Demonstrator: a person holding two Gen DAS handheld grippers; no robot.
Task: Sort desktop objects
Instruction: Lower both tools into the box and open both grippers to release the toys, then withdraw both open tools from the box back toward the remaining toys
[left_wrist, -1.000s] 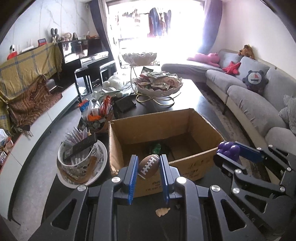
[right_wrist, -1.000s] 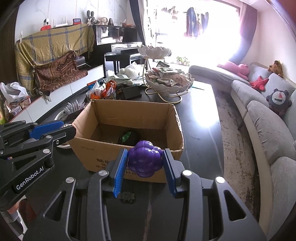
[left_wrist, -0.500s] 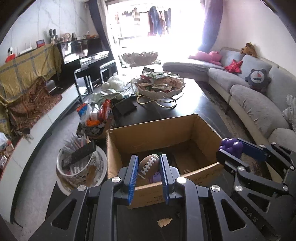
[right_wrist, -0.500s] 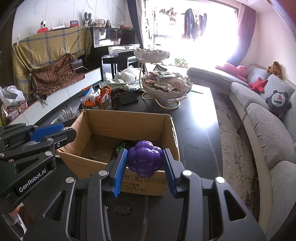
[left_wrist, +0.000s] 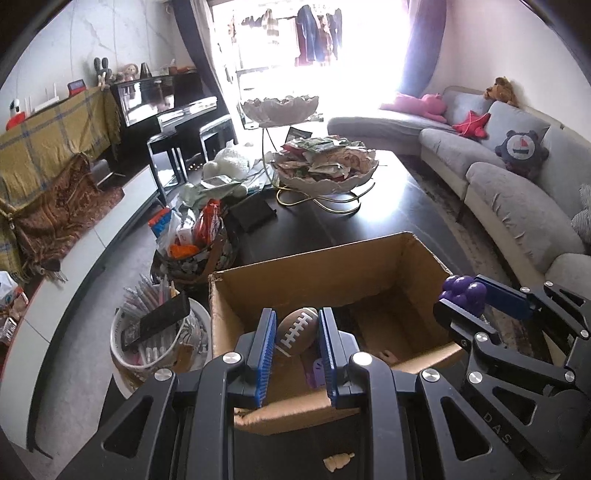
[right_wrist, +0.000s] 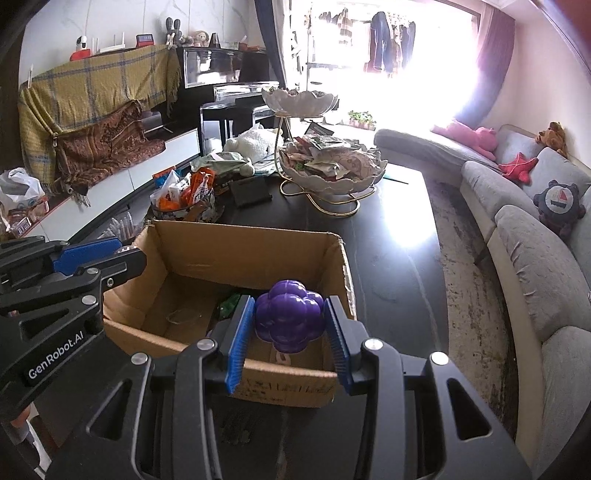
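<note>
We held two grippers over an open cardboard box on a dark table. Our left gripper was clamped on a small brown toy football, pinched between its blue fingers and held above the near left part of the box. Our right gripper gripped a purple toy grape bunch between its blue fingers, above the box's near right corner. Below and beyond the right fingers, a green item lay on the box floor. Beneath the left fingers we saw something light purple inside the box; we could not tell what. Left of the left fingers stood a white bucket of pens; far ahead, a tiered dish of packets.
</note>
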